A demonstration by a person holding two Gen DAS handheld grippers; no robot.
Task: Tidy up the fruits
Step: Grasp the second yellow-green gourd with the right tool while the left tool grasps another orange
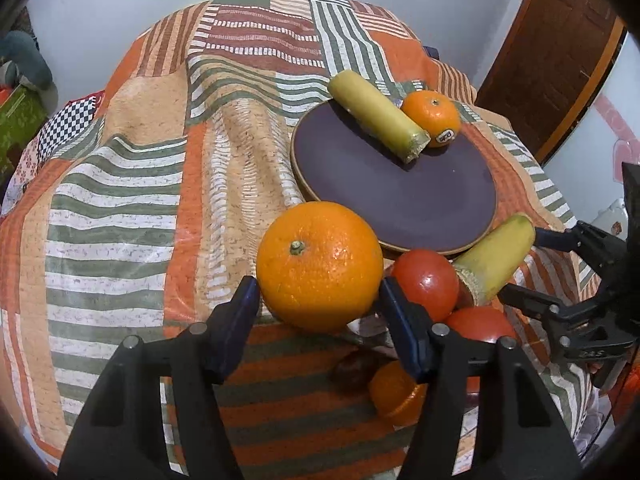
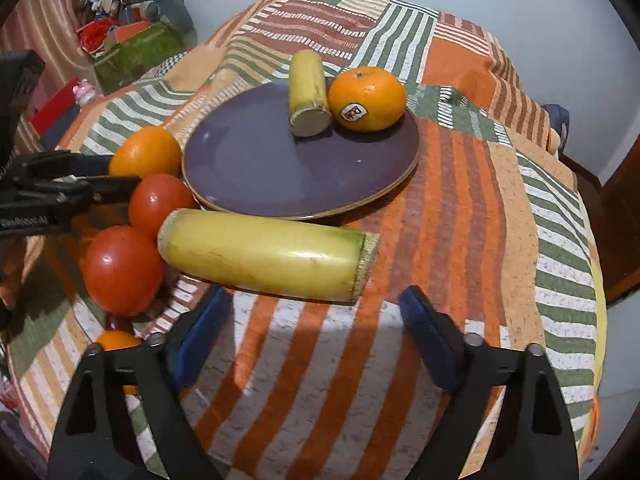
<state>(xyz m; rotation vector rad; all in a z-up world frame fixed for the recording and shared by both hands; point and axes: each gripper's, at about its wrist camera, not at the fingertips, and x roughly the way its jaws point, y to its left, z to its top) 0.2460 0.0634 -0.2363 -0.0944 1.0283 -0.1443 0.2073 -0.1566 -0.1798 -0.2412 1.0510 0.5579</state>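
My left gripper (image 1: pixel 318 300) has its blue pads against both sides of the large orange (image 1: pixel 319 265), stem up, just off the purple plate's (image 1: pixel 400 192) near rim. My right gripper (image 2: pixel 316 328) is spread wide behind the loose banana piece (image 2: pixel 266 255), whose long axis runs crosswise, cut end rightward. On the plate's far edge (beside a stickered mandarin (image 2: pixel 367 98)) another banana piece (image 2: pixel 306 94) points toward me.

I'm looking into a lived-in home room. A patchwork-print tablecloth (image 1: pixel 160 160) covers the table, a brown wooden door (image 1: pixel 552 40) stands against plain white walls, and a green box (image 2: pixel 132 56) of household clutter sits beside a curtain (image 2: pixel 44 40) in the corner.
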